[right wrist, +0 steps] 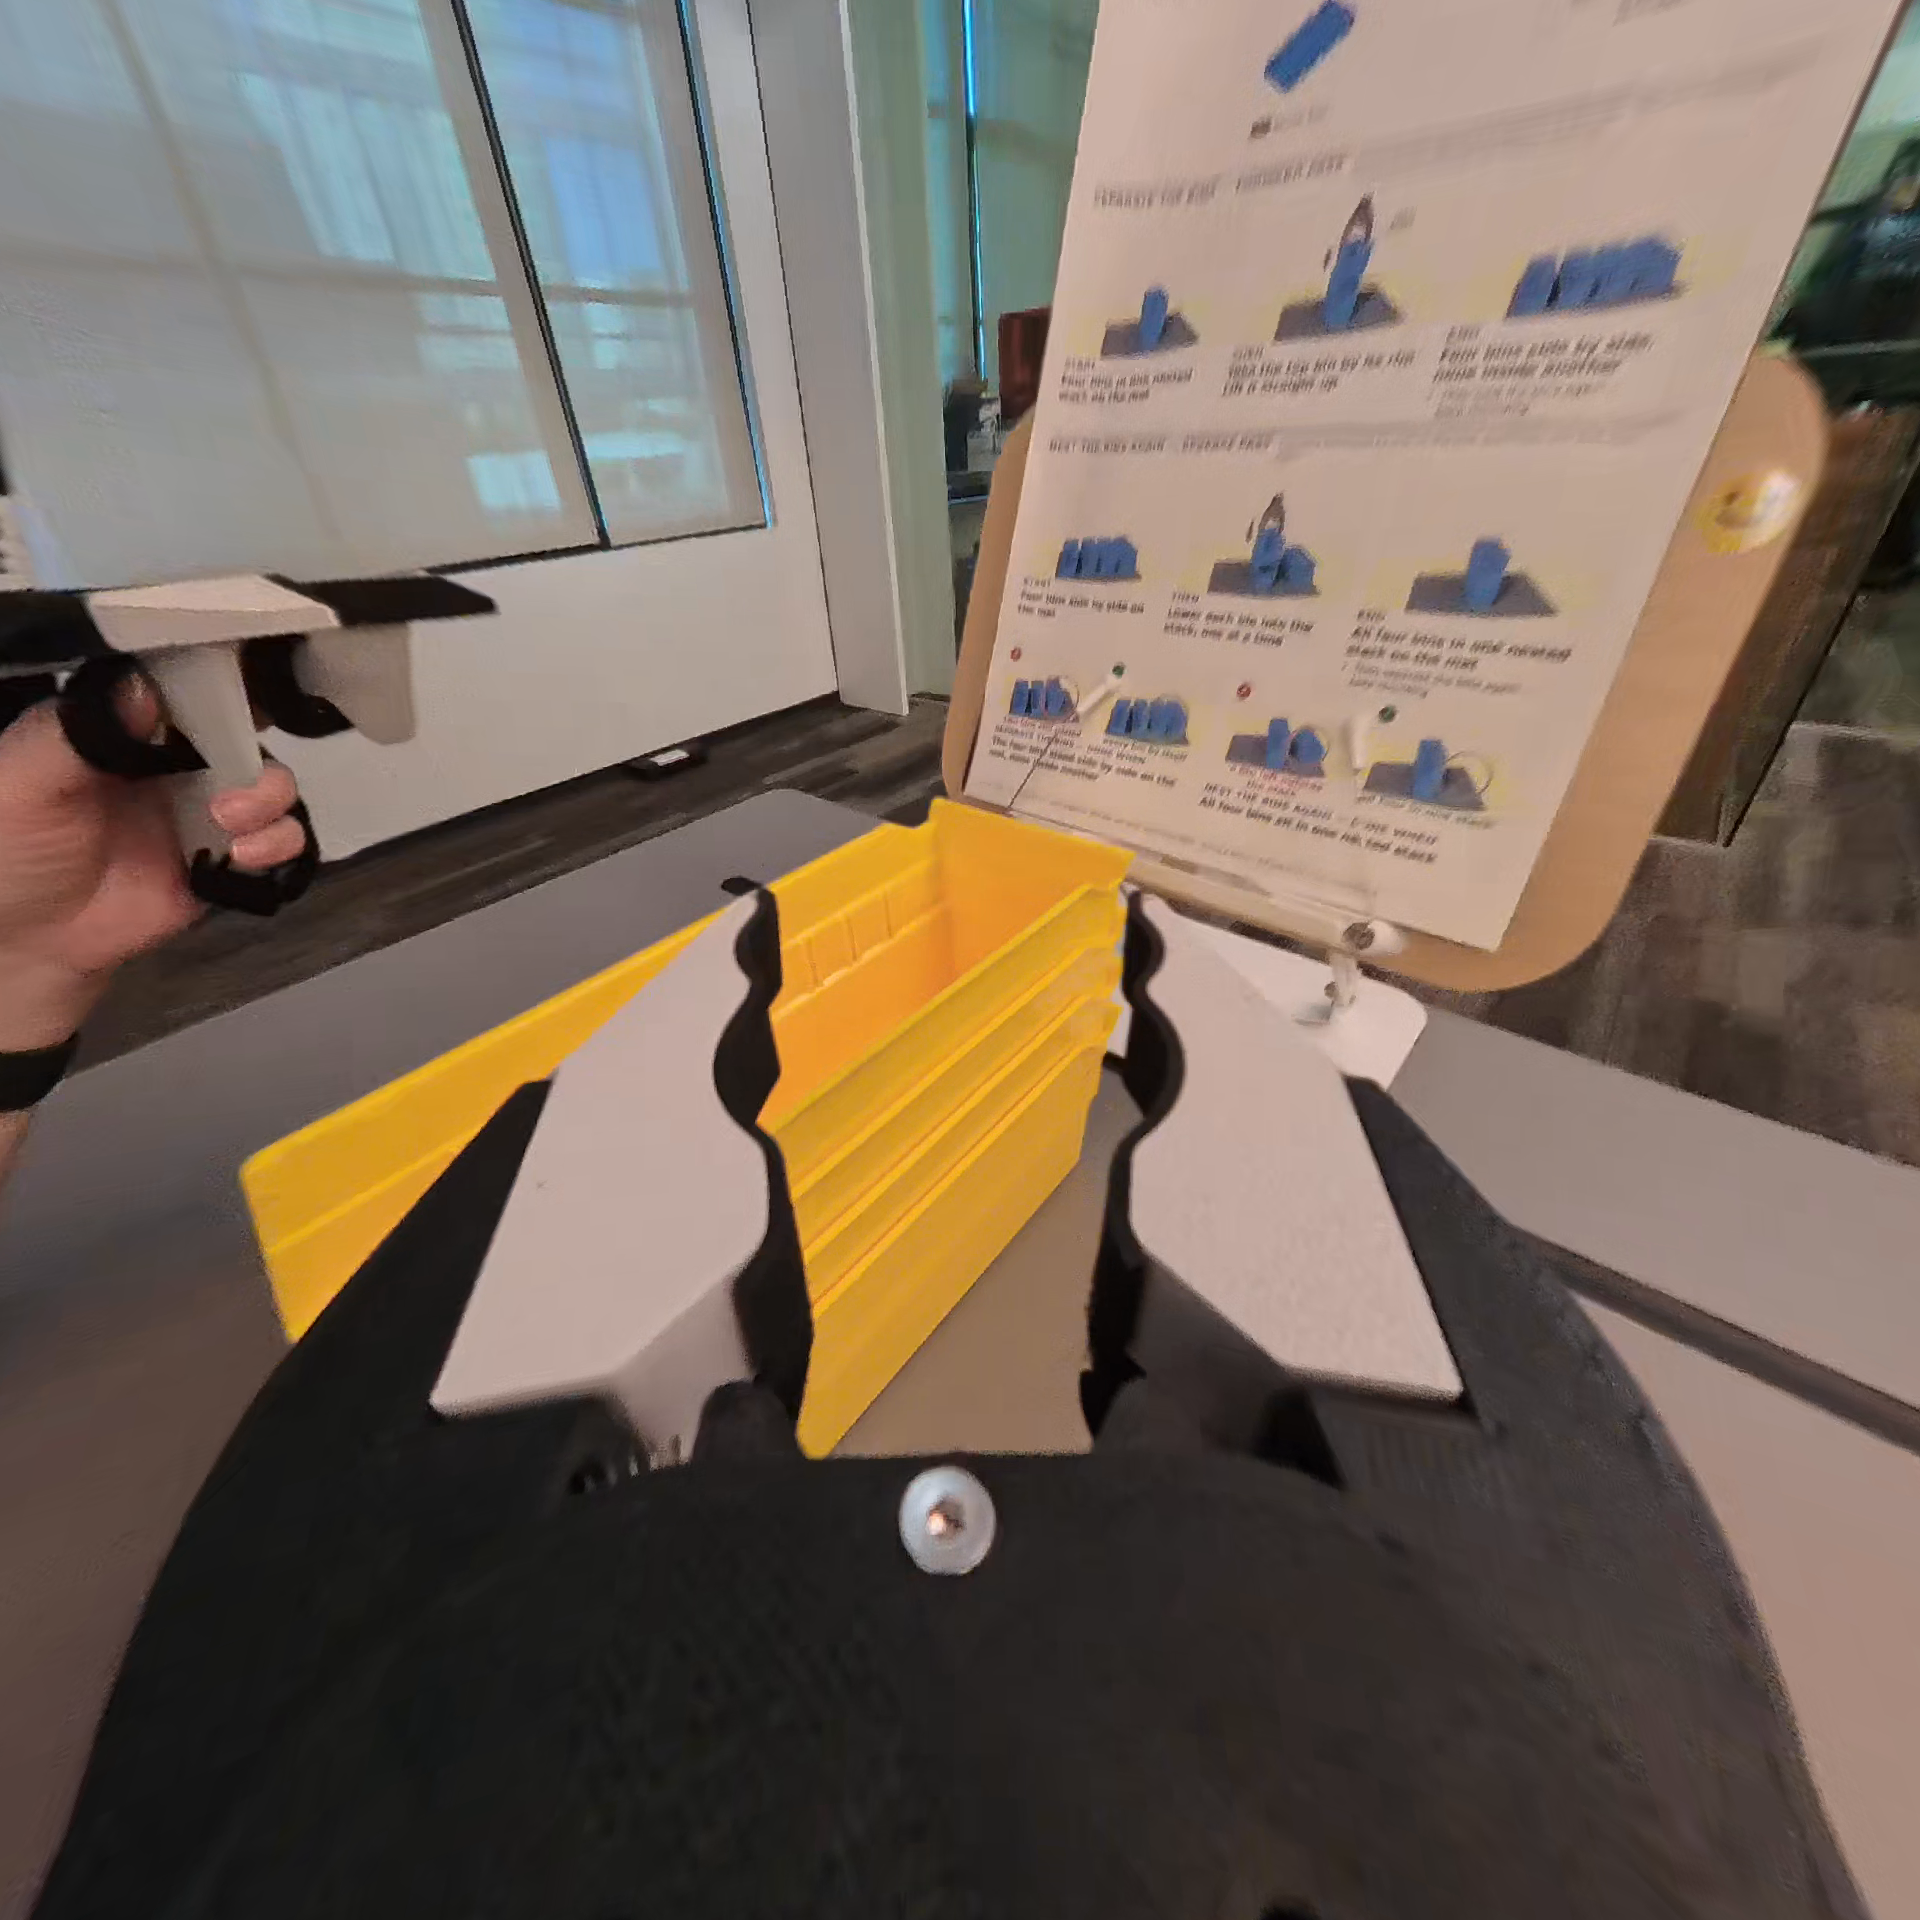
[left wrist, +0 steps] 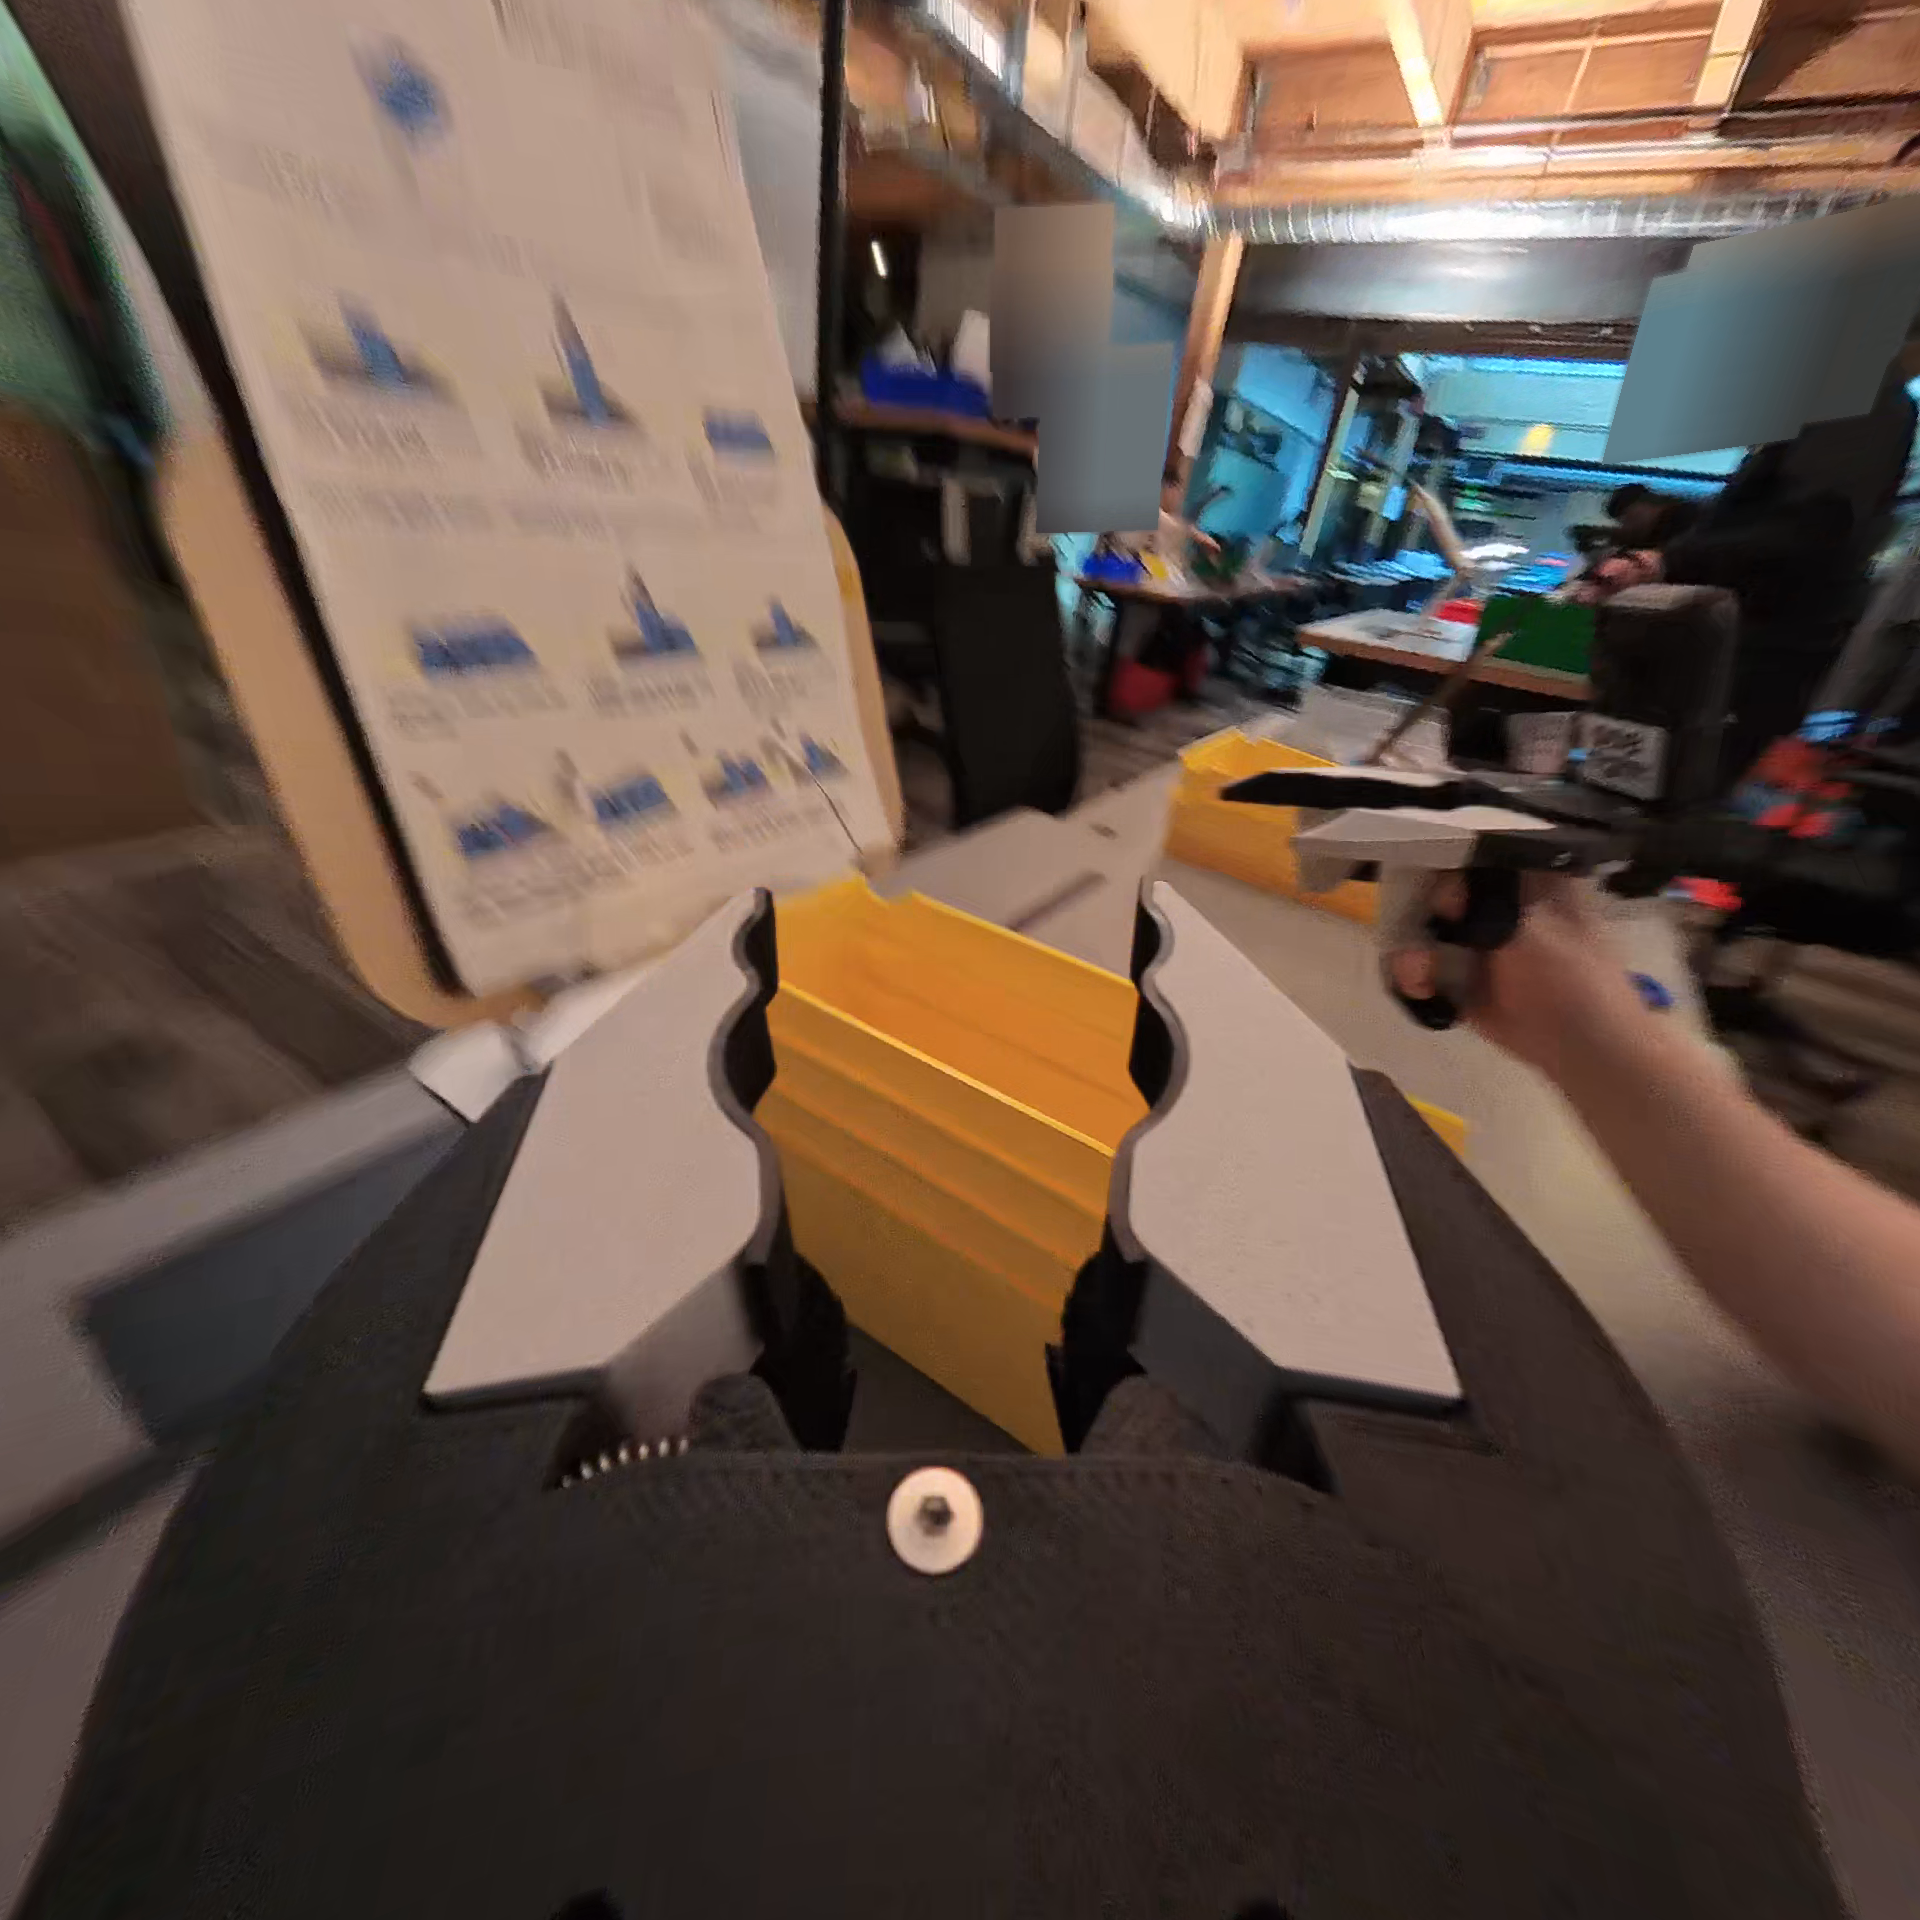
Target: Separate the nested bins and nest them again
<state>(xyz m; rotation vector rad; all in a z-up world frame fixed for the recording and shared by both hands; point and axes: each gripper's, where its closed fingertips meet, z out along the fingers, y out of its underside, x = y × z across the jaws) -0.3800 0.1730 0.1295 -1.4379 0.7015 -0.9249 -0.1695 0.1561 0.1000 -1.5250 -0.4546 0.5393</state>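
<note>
Both grippers are hanging wide open above the worktop [right wrist: 1662, 1195], neither gripping anything. The left gripper [left wrist: 954, 997] is hovering over the yellow nested bins [left wrist: 935, 1101], its pads clear of the walls; the right gripper [right wrist: 945, 997] is straddling that stack's near wall without pressing it. A separate yellow bin [left wrist: 1247, 821] is sitting farther back, and an instruction board [right wrist: 1351, 468] is leaning just behind the stack.
</note>
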